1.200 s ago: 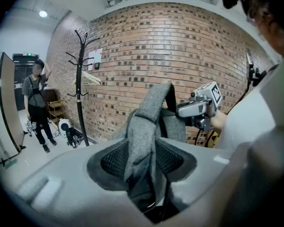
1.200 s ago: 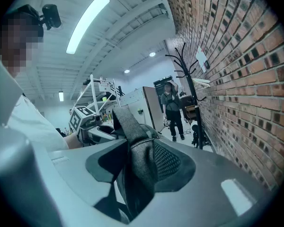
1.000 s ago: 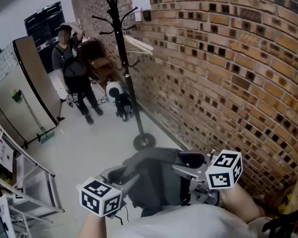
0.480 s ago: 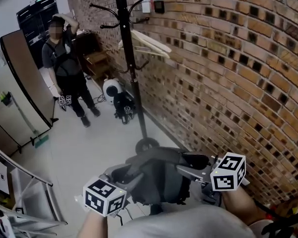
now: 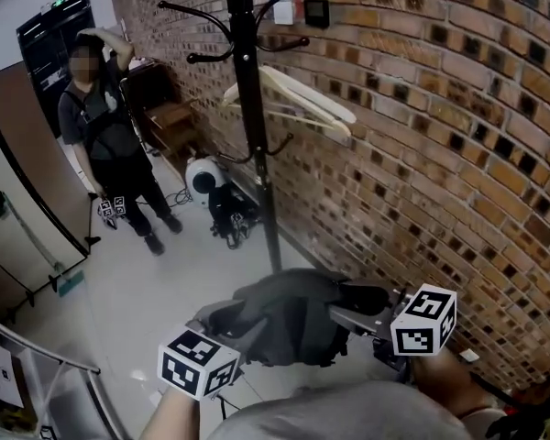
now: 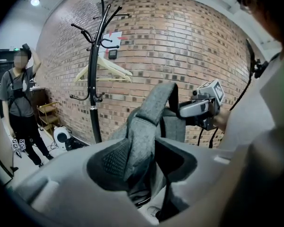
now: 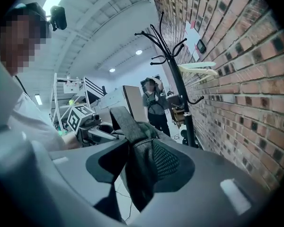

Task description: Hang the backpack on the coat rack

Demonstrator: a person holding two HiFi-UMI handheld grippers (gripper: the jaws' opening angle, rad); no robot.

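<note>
The red brick wall (image 5: 458, 126) and the tall black metal coat rack (image 5: 258, 154) in front of it show larger and nearer in the head view than a second ago, so the carrier has closed in on the rack. Its upper hooks look free, and a pale wooden hanger (image 5: 302, 99) hangs lower down. The grey fabric backpack (image 5: 289, 324) is held in the air between both tools, still short of the pole. The left gripper (image 6: 142, 162) clamps a thick fold of it, jaws wide. The right gripper (image 7: 137, 167) pinches another fold. Raising it to a hook is likely next.
</note>
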